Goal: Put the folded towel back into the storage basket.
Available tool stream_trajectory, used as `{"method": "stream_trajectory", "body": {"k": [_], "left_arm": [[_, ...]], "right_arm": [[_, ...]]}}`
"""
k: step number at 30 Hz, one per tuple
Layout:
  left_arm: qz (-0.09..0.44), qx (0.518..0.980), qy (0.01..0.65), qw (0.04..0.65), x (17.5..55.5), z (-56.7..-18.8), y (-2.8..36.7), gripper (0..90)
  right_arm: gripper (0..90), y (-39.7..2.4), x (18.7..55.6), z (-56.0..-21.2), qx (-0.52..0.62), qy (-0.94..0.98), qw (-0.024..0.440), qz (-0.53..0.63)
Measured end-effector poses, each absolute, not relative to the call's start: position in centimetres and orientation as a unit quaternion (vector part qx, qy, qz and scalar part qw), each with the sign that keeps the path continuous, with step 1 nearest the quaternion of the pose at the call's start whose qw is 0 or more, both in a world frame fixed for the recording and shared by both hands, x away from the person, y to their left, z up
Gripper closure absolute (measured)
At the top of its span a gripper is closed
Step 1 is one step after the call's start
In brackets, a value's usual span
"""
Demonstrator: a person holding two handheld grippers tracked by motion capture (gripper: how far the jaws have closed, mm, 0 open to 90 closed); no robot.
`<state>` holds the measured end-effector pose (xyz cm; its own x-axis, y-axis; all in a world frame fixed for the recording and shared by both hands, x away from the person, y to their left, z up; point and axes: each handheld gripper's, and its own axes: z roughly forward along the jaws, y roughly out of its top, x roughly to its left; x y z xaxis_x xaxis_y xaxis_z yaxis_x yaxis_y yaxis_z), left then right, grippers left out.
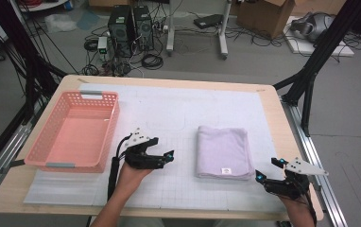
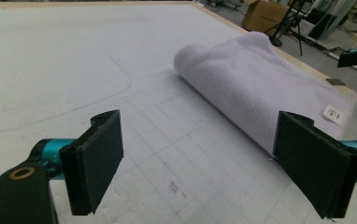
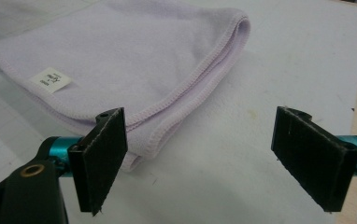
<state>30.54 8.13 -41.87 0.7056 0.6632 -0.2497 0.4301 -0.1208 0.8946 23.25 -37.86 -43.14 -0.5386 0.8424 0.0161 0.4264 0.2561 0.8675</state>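
Note:
A folded lilac towel (image 1: 223, 151) lies flat on the white mat, a small white label (image 1: 226, 171) near its front edge. My left gripper (image 1: 163, 155) hovers to the towel's left, open, jaws pointing toward it with a gap of mat between. In the left gripper view the towel (image 2: 256, 88) lies ahead and to the right of the left gripper (image 2: 204, 172). My right gripper (image 1: 269, 169) stands open at the towel's front right corner. In the right gripper view the right gripper (image 3: 204, 161) has its left jaw in front of the towel (image 3: 134, 60) corner, nothing held.
An empty pink plastic basket (image 1: 51, 152) sits at the table's left side, close to my left hand. The white grid mat (image 1: 169, 109) covers most of the wooden table (image 1: 275, 111). Cables, computer towers (image 1: 130, 26) and stands crowd the floor beyond.

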Motion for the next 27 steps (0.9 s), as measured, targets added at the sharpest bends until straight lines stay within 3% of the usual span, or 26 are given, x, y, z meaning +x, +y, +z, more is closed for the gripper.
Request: {"method": "stream_trajectory", "body": {"k": [14,27], "left_arm": [[0.067,0.773,0.366,0.513,33.8,-41.4,1.6,18.2],[0.038,0.798,0.364,0.478,34.8,-43.4,-3.0,18.7]], "right_arm": [[17.5,-37.8,23.3,-43.2,0.415,0.76,0.228,0.446],[17.5,-37.8,23.2,-43.2,0.416,0.761,0.225,0.445]]}}
